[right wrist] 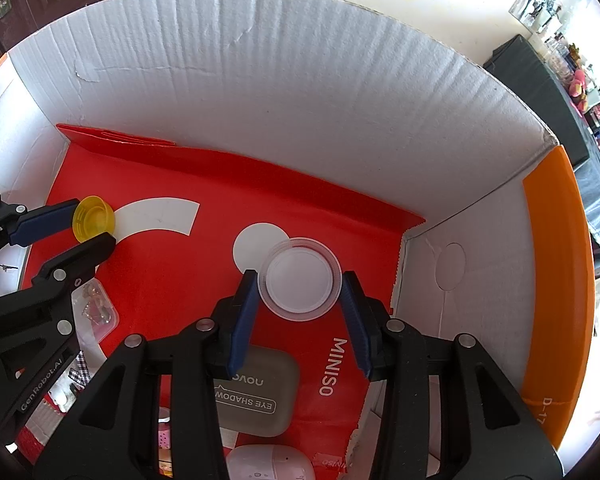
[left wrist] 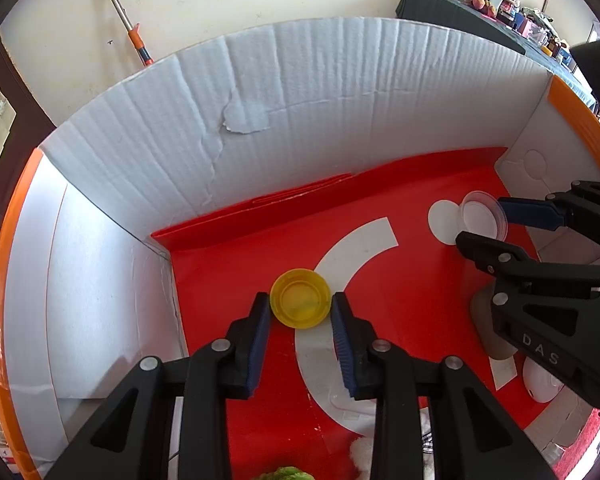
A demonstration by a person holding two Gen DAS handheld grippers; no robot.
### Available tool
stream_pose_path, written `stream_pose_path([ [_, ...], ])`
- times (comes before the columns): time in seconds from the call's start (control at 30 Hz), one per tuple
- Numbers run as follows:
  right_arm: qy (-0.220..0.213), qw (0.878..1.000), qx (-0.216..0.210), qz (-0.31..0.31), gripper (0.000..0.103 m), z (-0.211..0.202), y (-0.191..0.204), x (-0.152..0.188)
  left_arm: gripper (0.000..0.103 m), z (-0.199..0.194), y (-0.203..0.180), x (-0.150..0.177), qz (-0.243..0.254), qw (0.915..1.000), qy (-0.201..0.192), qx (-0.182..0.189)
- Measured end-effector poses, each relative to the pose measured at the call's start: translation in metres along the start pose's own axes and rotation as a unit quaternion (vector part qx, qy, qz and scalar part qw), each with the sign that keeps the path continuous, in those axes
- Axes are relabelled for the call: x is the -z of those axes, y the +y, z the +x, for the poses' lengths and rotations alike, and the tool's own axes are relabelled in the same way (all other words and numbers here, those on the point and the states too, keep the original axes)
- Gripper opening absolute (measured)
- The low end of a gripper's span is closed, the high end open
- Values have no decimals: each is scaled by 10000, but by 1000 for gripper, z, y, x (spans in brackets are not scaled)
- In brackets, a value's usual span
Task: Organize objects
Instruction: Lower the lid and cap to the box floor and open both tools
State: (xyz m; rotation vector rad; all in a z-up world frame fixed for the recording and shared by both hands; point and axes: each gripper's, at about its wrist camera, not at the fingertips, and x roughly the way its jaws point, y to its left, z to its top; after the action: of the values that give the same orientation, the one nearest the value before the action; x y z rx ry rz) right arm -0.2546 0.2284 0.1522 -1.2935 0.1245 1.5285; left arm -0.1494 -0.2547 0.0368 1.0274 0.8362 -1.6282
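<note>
**Spotter:** What have your claws got?

**Operator:** My left claw [left wrist: 300, 301] is closed on a small round yellow plastic cap [left wrist: 300, 308], one blue pad against each side of its rim. The hollow side faces my left camera, and the right view shows the cap tipped rather than lying flat, so I judge it gripped, though lightly. My right claw [right wrist: 300, 282] is closed the same way on a shallow round clear plastic tub [right wrist: 300, 286], both pads on its rim.

**Spotter:** Where is all that?

**Operator:** Low inside a big cardboard box with white corrugated walls [left wrist: 300, 100], over the red printed sheet [right wrist: 160, 288] that lines its floor. The cap is towards the left side and the tub is towards the right corner, well apart. A grey-green eye shadow case [right wrist: 260, 396] lies nearer me, under the right claw.

**Spotter:** Which step is this?

**Operator:** I'd say placing: both pieces are in the box and close to the floor. Next I'd have to let each one settle flat on the sheet, spread the pads just enough to free it, then lift straight out so nothing catches.

**Spotter:** How do the pieces look?

**Operator:** The cap is translucent and ridged inside, with a faint greenish smear at the bottom. The tub is thin and see-through with a stepped rim, and I expect it would flex if squeezed.
</note>
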Motion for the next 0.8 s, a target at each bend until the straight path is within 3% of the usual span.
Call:
stream_pose_path([
  [0.37, -81, 9999, -15, -101, 44, -9, 0, 17, 39, -1, 1, -11, -44, 10000, -35, 39],
  [0.8, -355, 9993, -31, -68, 45, -45, -6, 45, 41, -28, 10, -13, -152, 9991, -379, 110],
])
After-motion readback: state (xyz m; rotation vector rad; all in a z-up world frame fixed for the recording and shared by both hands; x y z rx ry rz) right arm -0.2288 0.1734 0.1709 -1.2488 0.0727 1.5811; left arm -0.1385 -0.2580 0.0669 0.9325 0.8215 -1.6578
